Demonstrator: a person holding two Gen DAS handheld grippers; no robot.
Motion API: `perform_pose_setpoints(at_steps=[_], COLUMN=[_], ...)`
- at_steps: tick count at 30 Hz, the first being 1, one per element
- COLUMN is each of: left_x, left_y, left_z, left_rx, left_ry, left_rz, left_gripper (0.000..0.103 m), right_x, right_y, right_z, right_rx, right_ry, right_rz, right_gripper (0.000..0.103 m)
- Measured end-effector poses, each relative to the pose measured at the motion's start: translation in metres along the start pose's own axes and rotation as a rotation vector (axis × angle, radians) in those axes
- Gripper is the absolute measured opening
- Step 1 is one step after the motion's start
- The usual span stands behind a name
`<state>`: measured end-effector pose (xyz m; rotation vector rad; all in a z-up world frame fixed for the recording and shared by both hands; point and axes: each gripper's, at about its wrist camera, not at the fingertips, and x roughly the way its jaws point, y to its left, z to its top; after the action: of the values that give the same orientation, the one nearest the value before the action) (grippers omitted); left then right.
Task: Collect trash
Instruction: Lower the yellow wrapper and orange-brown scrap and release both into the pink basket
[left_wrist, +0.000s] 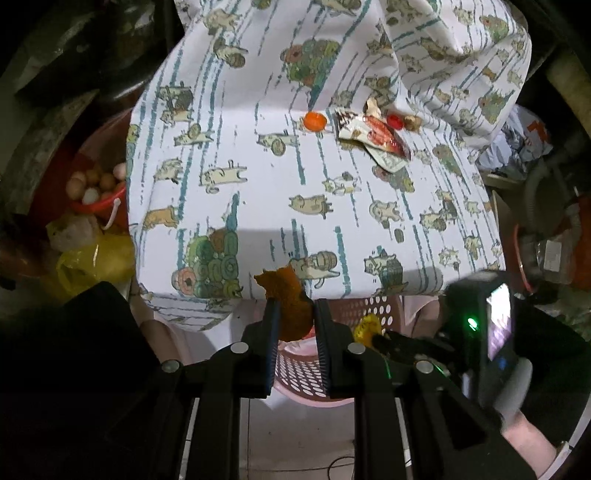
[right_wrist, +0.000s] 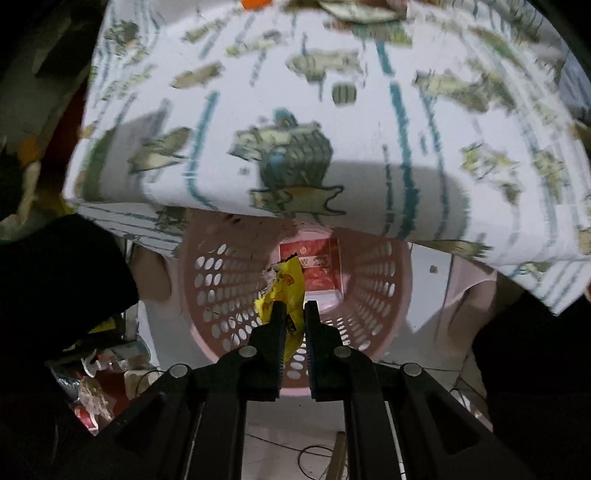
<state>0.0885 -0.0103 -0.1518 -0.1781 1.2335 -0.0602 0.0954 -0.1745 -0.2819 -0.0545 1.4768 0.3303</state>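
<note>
The left claw (left_wrist: 295, 314) is clenched on a ragged piece of orange peel (left_wrist: 286, 299), rough and dull orange, held just above the pink perforated basket (left_wrist: 364, 314) below the worktop (left_wrist: 295, 206) edge. The right claw (right_wrist: 293, 314) grips a crumpled yellow wrapper (right_wrist: 286, 291) over the basket's (right_wrist: 369, 273) open mouth, a red packet (right_wrist: 314, 266) lying deep inside beyond its tips. Far ahead of the left claw, a snack wrapper (left_wrist: 373, 136) and an orange cap (left_wrist: 315, 120) lie on the printed cloth.
</note>
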Motion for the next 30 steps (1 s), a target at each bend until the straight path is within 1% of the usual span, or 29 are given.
perform_pose_setpoints(at_steps=[2,4,5,6,7,8,10,12,13,14,16,18,20,21,22,23,24,25,28,29,30], left_x=[0.006,0.015,0.021,0.028,0.035,0.044,0.057,0.072,0.078,0.084,0.094,0.101,0.108,0.112,0.115,0.118,0.122,0.125,0.132,0.134,0.136], left_y=[-0.004,-0.007,-0.009,-0.009,-0.009,-0.01,-0.012,-0.01,-0.008,-0.007,-0.008,-0.01,-0.016,-0.018,-0.02,-0.022,-0.023,-0.025,-0.029,-0.03,-0.032], left_z=[-0.002,-0.005,-0.007,-0.009,-0.012,-0.015,-0.021,-0.024,-0.025,-0.027,-0.028,-0.027,-0.027,-0.027,-0.027,-0.028,-0.028,-0.029,-0.029,-0.03,-0.03], left_rx=[0.02,0.032,0.032,0.03,0.024,0.015,0.005,-0.028,-0.041,-0.042,-0.025,-0.012,0.0,0.009,0.015,0.018,0.019,0.017,0.029,0.038,0.044], left_ry=[0.013,0.034,0.058,0.087,0.117,0.154,0.196,0.243,0.262,0.275,0.279,0.271,0.26,0.252,0.24,0.235,0.239,0.245,0.258,0.261,0.268], left_rz=[0.015,0.023,0.015,-0.002,-0.021,-0.039,-0.047,-0.063,-0.063,-0.041,-0.007,-0.026,-0.044,-0.045,-0.029,-0.017,-0.022,-0.029,0.003,0.015,0.027], left_gripper=[0.018,0.018,0.018,0.018,0.018,0.018,0.018,0.018,0.018,0.018,0.018,0.018,0.018,0.018,0.018,0.018,0.018,0.018,0.018,0.02,0.035], right_x=[0.012,0.022,0.026,0.029,0.033,0.034,0.032,0.027,0.025,0.021,0.012,0.007,-0.002,-0.008,-0.015,-0.025,-0.036,-0.047,-0.075,-0.084,-0.094], right_y=[-0.006,-0.012,-0.015,-0.016,-0.017,-0.018,-0.019,-0.021,-0.023,-0.023,-0.023,-0.024,-0.024,-0.022,-0.022,-0.021,-0.021,-0.024,-0.027,-0.027,-0.025], right_z=[0.004,0.007,0.009,0.011,0.012,0.014,0.015,0.017,0.017,0.018,0.017,0.015,0.014,0.013,0.012,0.011,0.011,0.01,0.009,0.009,0.009], right_rx=[0.019,0.052,0.067,0.075,0.071,0.067,0.072,0.087,0.09,0.082,0.061,0.06,0.061,0.064,0.066,0.071,0.084,0.101,0.14,0.137,0.126], right_ry=[-0.005,0.0,0.0,0.004,0.014,0.016,0.005,-0.005,-0.008,-0.012,-0.035,-0.051,-0.065,-0.075,-0.087,-0.109,-0.141,-0.171,-0.216,-0.239,-0.263], right_rz=[-0.03,-0.031,-0.033,-0.044,-0.06,-0.069,-0.084,-0.071,-0.063,-0.058,-0.073,-0.083,-0.065,-0.057,-0.055,-0.073,-0.075,-0.054,0.021,0.04,0.045], right_gripper=[0.01,0.01,0.011,0.017,0.019,0.02,0.02,0.02,0.02,0.02,0.02,0.02,0.02,0.02,0.02,0.02,0.02,0.02,0.02,0.02,0.02])
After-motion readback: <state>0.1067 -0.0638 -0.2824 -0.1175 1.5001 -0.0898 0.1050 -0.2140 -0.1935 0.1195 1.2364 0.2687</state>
